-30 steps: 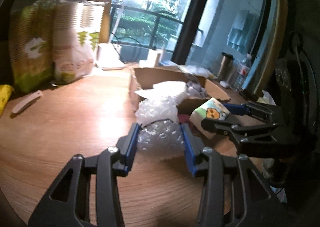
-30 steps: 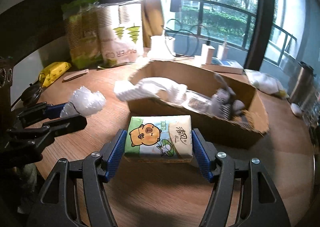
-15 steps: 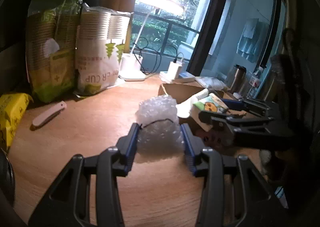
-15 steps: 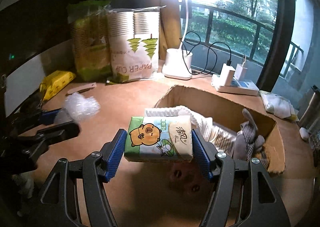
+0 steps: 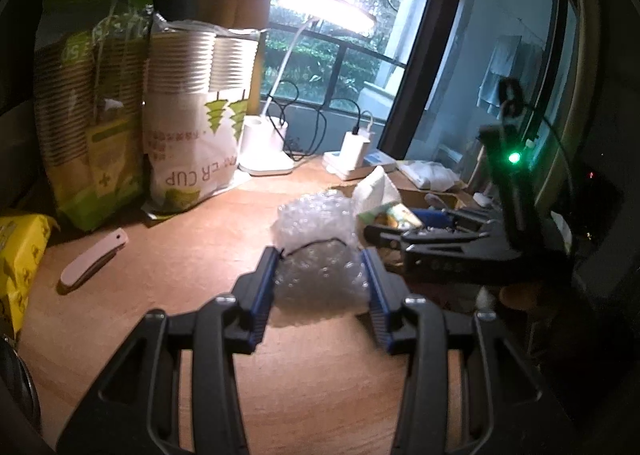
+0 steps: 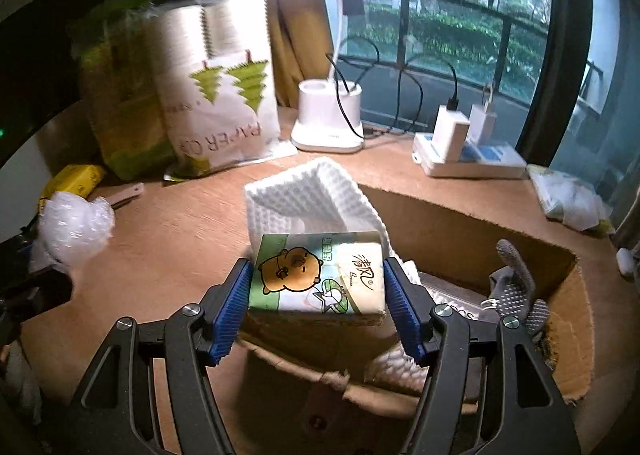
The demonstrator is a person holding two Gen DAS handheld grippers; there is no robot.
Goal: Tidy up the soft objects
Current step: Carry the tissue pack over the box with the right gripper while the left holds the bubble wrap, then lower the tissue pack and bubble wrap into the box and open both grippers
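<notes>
Your right hand-held gripper (image 6: pixel 316 295), clamped on the tissue pack (image 6: pixel 318 275), has carried it off the surface to above the cardboard box (image 6: pixel 460 223); releasing looks next. Your left hand-held gripper (image 5: pixel 320 275) grips the bubble wrap (image 5: pixel 320 251).

White foam sheet (image 6: pixel 308 199) across box (image 6: pixel 460 215) opening

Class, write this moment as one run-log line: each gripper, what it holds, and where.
left gripper: shut on bubble wrap, above table | right gripper: shut on tissue pack, over cardboard box
</notes>
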